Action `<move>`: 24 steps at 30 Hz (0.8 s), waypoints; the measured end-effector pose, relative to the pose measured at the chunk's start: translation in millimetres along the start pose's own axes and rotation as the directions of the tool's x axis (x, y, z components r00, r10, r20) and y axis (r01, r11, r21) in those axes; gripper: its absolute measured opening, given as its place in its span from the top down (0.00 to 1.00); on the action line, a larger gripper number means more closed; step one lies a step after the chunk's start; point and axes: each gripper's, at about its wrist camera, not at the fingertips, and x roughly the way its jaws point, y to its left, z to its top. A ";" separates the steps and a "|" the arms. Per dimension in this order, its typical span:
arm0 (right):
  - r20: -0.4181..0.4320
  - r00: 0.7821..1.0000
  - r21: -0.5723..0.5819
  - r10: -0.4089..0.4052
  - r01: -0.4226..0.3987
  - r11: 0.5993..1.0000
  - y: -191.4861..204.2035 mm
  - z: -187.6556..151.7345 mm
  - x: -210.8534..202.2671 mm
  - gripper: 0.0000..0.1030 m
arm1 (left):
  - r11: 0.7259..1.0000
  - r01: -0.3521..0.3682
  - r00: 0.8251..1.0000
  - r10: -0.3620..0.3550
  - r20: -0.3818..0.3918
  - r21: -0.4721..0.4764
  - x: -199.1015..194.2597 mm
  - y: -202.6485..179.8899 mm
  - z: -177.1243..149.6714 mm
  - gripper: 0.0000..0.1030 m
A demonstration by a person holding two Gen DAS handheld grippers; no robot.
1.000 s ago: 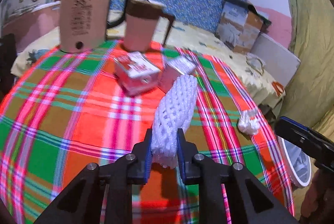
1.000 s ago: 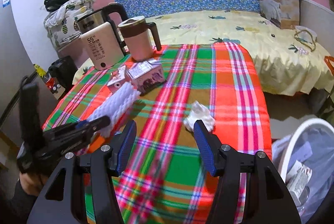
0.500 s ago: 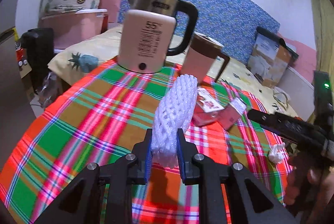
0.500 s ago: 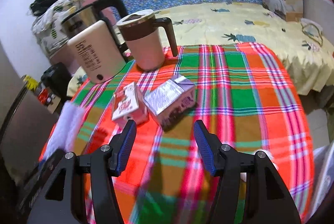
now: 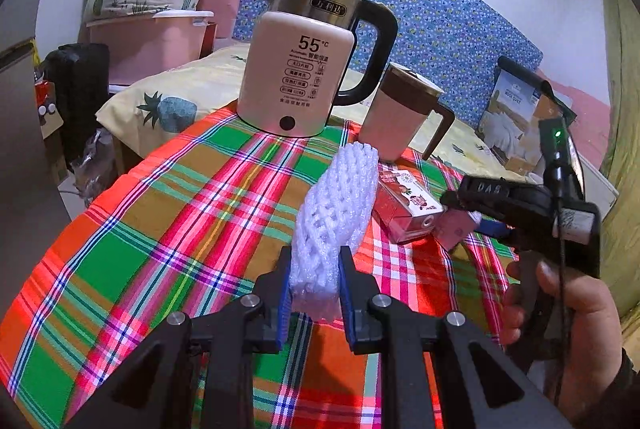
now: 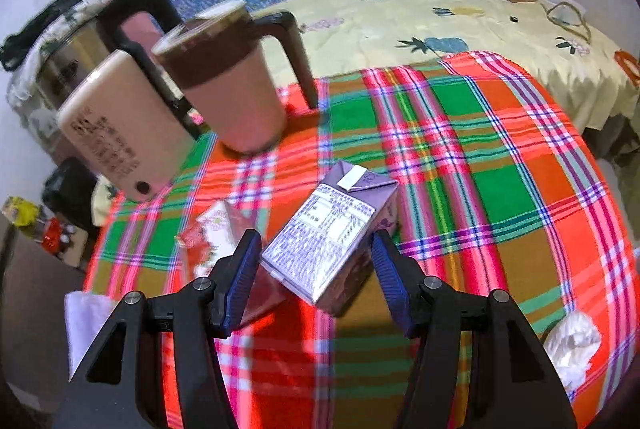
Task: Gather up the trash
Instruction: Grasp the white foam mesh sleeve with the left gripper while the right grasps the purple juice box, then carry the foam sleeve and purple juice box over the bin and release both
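Note:
My left gripper (image 5: 314, 283) is shut on the lower end of a white foam net sleeve (image 5: 336, 213), held above the plaid tablecloth (image 5: 192, 213). My right gripper (image 6: 316, 249) is open and points down. A purple drink carton (image 6: 328, 229) lies on the cloth between its blue pads (image 6: 242, 269), and small gaps show on both sides. A red carton (image 6: 212, 229) lies just left of the left pad. A crumpled white tissue (image 6: 572, 345) sits near the table's right edge. In the left wrist view, both the red carton (image 5: 404, 205) and the right gripper (image 5: 492, 225) over the cartons show.
A cream kettle (image 5: 300, 69) and a pink mug with a brown lid (image 5: 400, 117) stand at the back of the table, close behind the cartons. A bed with a yellow sheet (image 6: 440, 17) lies beyond. A hand (image 5: 568, 309) holds the right gripper.
My left gripper carried the foam sleeve leftward and turned toward the kettle. My right gripper left the tissue, moved left and down, and now straddles the purple carton.

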 end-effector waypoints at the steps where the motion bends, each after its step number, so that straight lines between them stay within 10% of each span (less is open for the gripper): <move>1: -0.006 1.000 -0.005 -0.025 0.025 1.000 -5.0 -1.0 0.8 0.43 | 1.000 0.000 1.000 0.000 0.000 0.000 0.4 0.0 0.0 0.80; 5: -0.008 0.999 0.010 -0.037 0.037 0.999 -24.7 -1.0 -0.4 0.44 | 1.000 0.003 1.000 -0.003 -0.008 0.000 3.0 -0.7 -0.7 0.80; 6: -0.003 0.999 0.004 -0.040 0.040 0.999 -28.6 -1.1 -2.1 0.60 | 1.000 0.004 1.000 -0.004 -0.011 0.002 3.9 -1.9 -0.6 0.80; 24: 0.086 0.987 -0.134 0.132 -0.120 0.984 -52.9 -53.1 -95.8 0.61 | 0.991 0.061 0.997 -0.055 -0.051 0.121 -8.2 -63.8 -19.6 0.80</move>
